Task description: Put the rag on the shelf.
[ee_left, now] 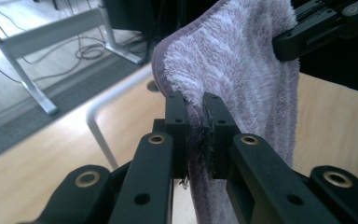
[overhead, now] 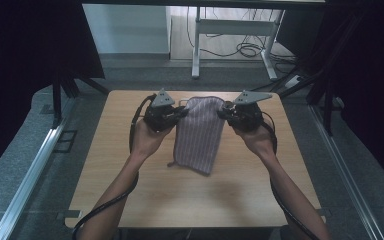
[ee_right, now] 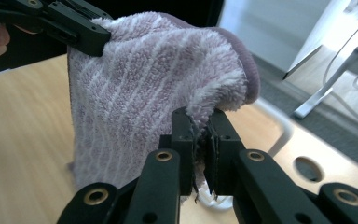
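Observation:
A purple-and-white striped towel [overhead: 199, 132] hangs over the wooden table [overhead: 130, 190], lifted at its far end while its near end rests on the tabletop. My left gripper [overhead: 182, 113] is shut on the towel's left far corner, and the left gripper view shows the cloth [ee_left: 242, 70] pinched between the jaws of that gripper [ee_left: 195, 103]. My right gripper [overhead: 222, 111] is shut on the right far corner. In the right gripper view the towel [ee_right: 140, 93] is bunched between the jaws of this gripper [ee_right: 200, 119], with the other gripper's jaws clamped on its far corner.
A white metal handle [ee_left: 98, 126] and round holes [ee_right: 310, 169] mark the table's far edge. Beyond it stands a white desk frame [overhead: 230, 30] with cables on the floor. Dark curtains and stand legs flank both sides of the table.

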The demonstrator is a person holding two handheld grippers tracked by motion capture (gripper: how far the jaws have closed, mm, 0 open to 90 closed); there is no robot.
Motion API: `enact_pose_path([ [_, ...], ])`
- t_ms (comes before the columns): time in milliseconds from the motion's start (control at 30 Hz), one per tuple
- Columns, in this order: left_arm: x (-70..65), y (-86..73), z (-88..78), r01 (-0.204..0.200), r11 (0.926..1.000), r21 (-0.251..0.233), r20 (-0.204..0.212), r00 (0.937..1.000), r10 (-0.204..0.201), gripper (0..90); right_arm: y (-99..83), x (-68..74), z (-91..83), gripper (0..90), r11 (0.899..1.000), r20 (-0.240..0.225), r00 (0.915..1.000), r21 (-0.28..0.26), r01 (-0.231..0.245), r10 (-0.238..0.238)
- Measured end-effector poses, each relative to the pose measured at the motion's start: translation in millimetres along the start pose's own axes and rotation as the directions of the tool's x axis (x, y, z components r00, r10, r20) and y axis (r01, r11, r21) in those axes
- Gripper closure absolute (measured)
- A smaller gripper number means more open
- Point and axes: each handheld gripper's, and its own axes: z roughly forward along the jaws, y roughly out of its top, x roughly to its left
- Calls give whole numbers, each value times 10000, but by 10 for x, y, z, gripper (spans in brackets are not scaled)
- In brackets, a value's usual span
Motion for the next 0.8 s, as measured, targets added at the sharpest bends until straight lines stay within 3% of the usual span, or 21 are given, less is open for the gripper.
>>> enact_pose_path([
  [233,124,399,-7,-290,9991,-301,-510,9983,275,816,354,-178,-73,827,9981,785,9966,-539,311,-268],
  [433,202,626,-16,-442,9980,-443,-743,9964,408,814,569,-280,-101,827,9967,1221,9922,-742,329,-237],
  [800,401,904,47,-456,9976,-515,-1018,9940,402,812,905,-485,-62,826,9953,1616,9868,-928,282,-129],
])
